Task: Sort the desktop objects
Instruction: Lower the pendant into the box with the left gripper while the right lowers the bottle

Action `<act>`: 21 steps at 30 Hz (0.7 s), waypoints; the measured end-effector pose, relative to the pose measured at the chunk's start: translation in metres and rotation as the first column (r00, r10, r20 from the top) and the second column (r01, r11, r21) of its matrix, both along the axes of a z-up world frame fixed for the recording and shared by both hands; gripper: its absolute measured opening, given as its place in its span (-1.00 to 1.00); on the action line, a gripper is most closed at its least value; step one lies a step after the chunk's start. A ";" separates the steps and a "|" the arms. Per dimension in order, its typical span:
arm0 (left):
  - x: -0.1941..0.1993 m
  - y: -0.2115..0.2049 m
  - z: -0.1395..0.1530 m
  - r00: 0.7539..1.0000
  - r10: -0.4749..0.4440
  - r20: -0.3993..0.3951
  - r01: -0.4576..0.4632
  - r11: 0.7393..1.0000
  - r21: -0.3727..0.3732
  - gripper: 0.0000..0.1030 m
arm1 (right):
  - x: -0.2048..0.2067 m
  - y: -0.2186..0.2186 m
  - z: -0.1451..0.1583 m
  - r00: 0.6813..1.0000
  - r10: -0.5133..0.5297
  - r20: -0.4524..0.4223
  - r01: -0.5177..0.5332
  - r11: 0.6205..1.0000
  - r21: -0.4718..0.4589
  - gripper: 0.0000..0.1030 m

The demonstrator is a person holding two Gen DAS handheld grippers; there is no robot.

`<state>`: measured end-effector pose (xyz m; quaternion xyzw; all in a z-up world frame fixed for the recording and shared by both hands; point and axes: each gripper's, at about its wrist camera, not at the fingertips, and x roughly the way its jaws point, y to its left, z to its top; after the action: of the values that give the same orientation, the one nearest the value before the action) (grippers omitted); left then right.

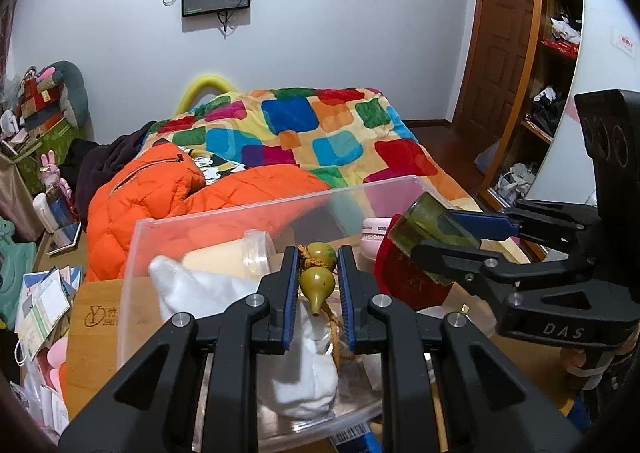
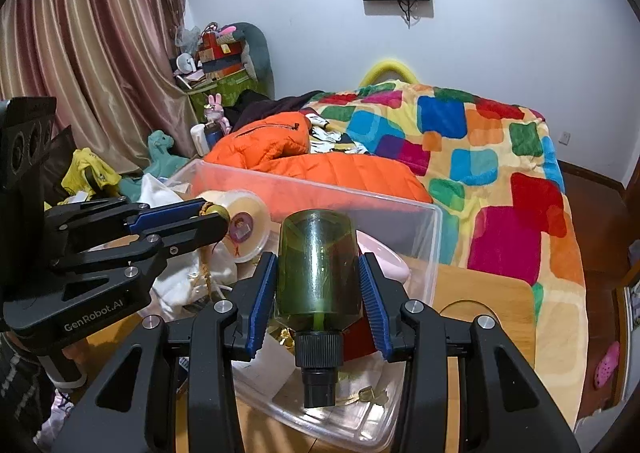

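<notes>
My left gripper (image 1: 318, 277) is shut on a small green gourd charm (image 1: 318, 283) with a tan cord, held over the clear plastic bin (image 1: 132, 253). My right gripper (image 2: 318, 281) is shut on a green translucent bottle (image 2: 316, 265) with a black cap pointing toward the camera, also above the bin (image 2: 434, 237). Each gripper shows in the other view: the right one with the bottle (image 1: 434, 229), the left one with the gourd (image 2: 218, 211). In the bin lie a white cloth (image 1: 200, 289), a tape roll (image 2: 244, 225), a pink object (image 1: 374, 239) and a red item (image 1: 408, 277).
The bin stands on a wooden table (image 2: 488, 293). Behind it is a bed with a colourful patchwork blanket (image 1: 320, 129) and an orange jacket (image 1: 160, 189). Clutter and papers (image 1: 44, 301) lie left of the table. A wooden shelf (image 1: 556, 65) stands at the right.
</notes>
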<state>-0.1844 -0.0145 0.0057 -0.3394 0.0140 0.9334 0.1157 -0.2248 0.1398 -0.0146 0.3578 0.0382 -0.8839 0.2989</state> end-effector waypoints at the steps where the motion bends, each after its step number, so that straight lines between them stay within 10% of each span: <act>1: -0.001 0.001 -0.002 1.000 -0.002 0.002 0.002 1.000 -0.002 -0.65 | 0.000 -0.001 -0.002 1.000 -0.001 0.002 0.001 1.000 0.003 -0.25; 21: -0.012 0.009 -0.022 0.999 -0.006 0.045 0.008 0.999 -0.047 -0.63 | -0.003 -0.010 -0.020 1.000 0.021 0.008 -0.022 0.999 0.042 -0.25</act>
<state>-0.1960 -0.0056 -0.0163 -0.3627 0.0349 0.9246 0.1112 -0.2276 0.1294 -0.0344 0.3668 0.0594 -0.8783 0.3009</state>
